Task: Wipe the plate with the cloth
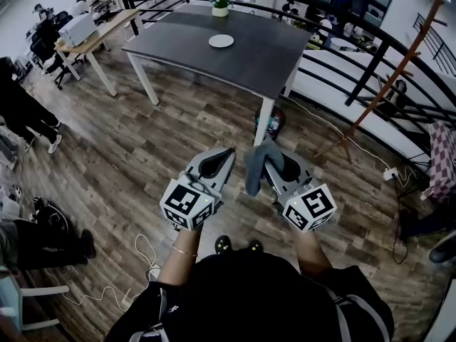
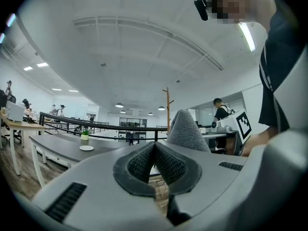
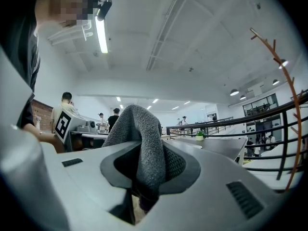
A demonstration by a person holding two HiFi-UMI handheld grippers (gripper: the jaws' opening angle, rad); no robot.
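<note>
Grey cloth hangs long-ways down, clamped in the right tongs, left tongs shut empty alongside; plate sits well ahead on the table, wood floor between.

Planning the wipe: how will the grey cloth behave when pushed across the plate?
Probably floppy: the cloth drapes over the right gripper and hangs limp. Its fuzzy pile likely drags rather than slips. Seemingly light: one pinch holds it.
</note>
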